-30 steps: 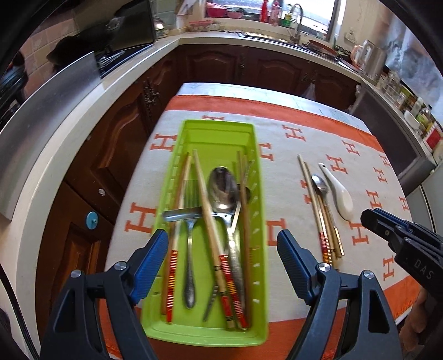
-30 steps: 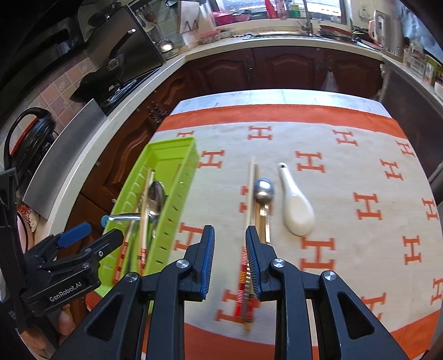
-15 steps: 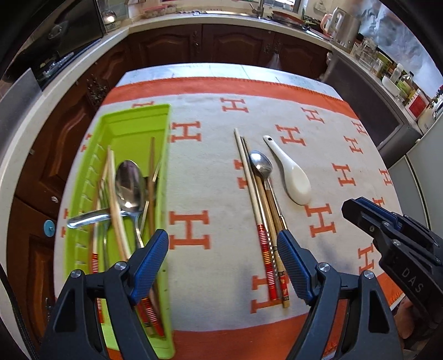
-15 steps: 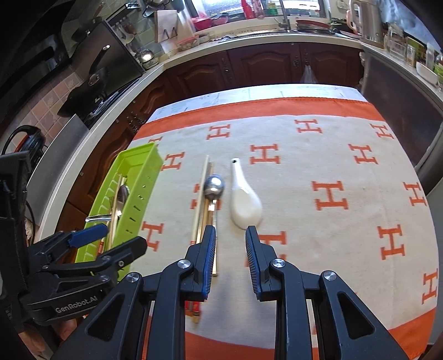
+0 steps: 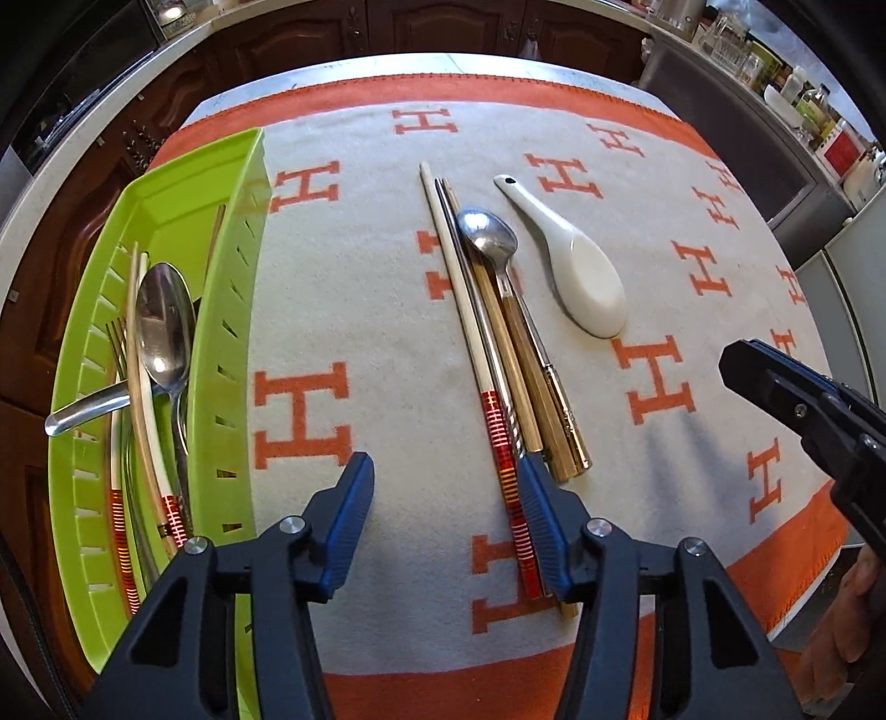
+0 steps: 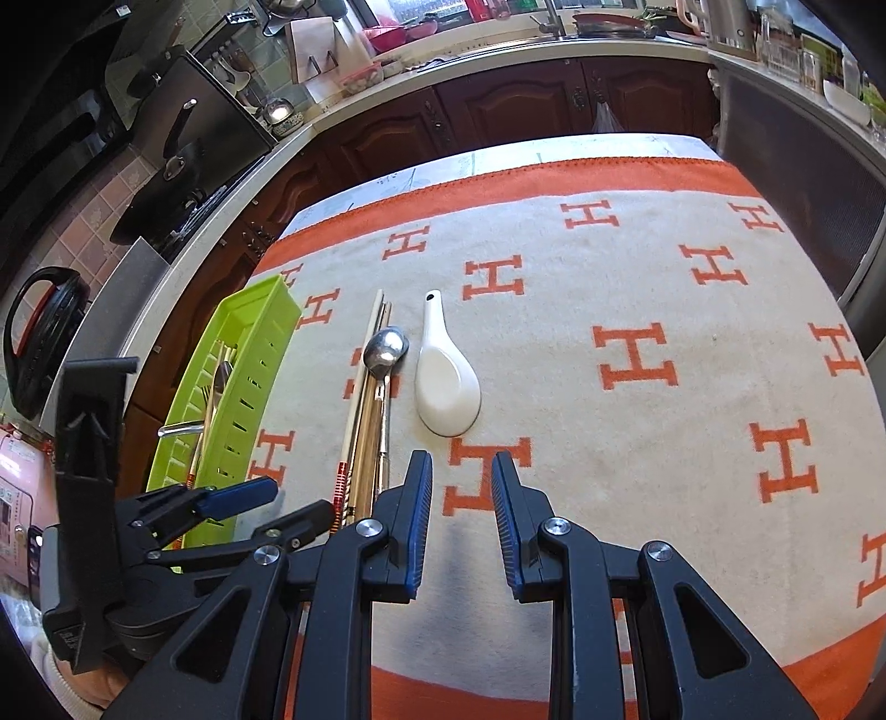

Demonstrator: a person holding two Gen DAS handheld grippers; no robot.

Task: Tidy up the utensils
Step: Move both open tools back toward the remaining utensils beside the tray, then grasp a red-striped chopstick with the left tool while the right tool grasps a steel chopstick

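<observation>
A kitchen in daylight. Dark wooden cabinets [image 6: 498,105] with arched panel doors run along the far wall under a pale countertop [image 6: 421,61]. A window [image 6: 443,8] sits above it, with a tap [image 6: 554,19] and bright containers along the sill. On the left, pinkish wall tiles [image 6: 83,221] back a stove with a black pan [image 6: 177,183]. On the right, jars [image 5: 797,83] crowd the counter.

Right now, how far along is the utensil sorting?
Partly done: the green tray already holds a spoon, fork and chopsticks. In hand: nothing yet; the left claw, just narrowing, sits by the red-banded chopstick. Left: the chopsticks, metal spoon and white spoon on the cloth.
</observation>
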